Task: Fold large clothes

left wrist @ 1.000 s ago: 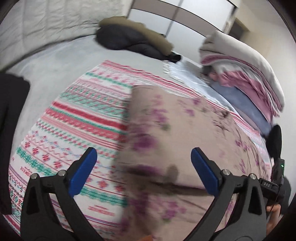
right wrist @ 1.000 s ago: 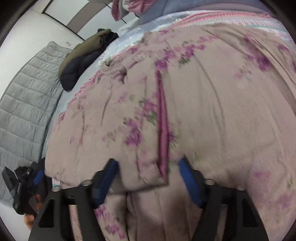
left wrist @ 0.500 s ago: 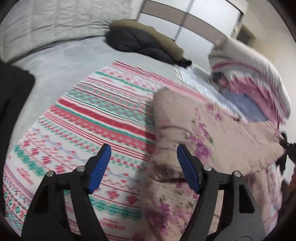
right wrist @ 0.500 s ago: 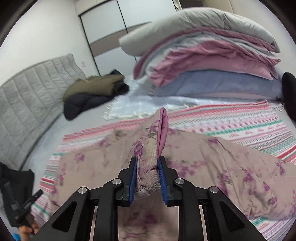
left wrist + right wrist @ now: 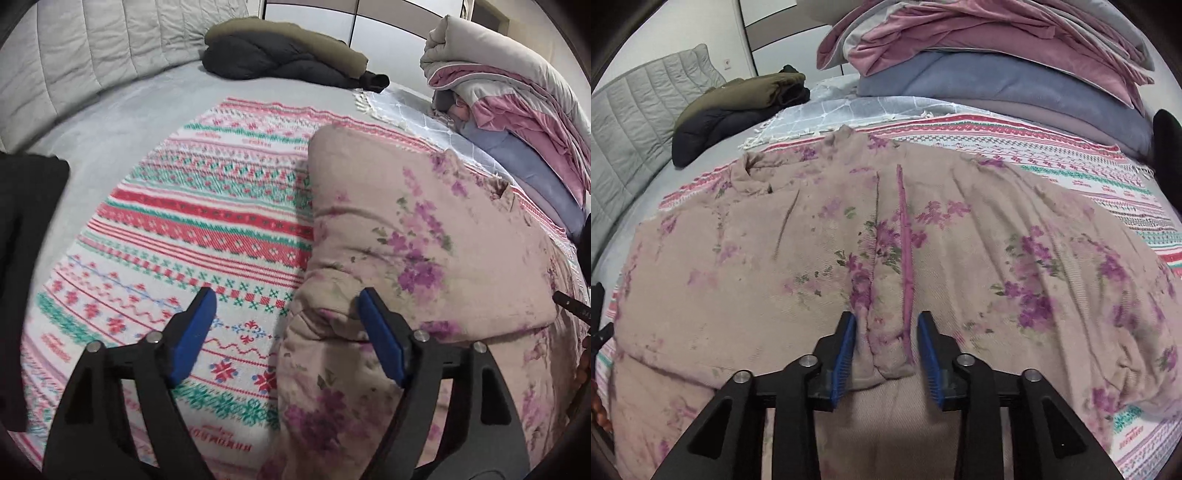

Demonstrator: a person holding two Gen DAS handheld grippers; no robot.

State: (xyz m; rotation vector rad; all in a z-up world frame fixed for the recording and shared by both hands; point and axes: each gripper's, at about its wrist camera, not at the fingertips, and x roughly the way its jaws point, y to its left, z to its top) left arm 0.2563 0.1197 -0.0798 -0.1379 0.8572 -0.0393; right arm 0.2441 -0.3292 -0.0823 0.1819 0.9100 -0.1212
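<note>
The padded beige floral garment is laid on the striped knitted blanket; a fold seems just set down; both the right claw and left claw are spread, gripping nothing; a fresh edge must be pinched next

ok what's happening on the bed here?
A person with two handheld grippers is folding a floral padded garment on a patterned blanket. The right gripper has its fingers partly open on either side of a bunched ridge of the fabric at the fold's near edge, not clamping it. The left gripper is open and holds nothing, at the garment's folded side edge. A dark jacket and stacked duvets lie beyond.
</note>
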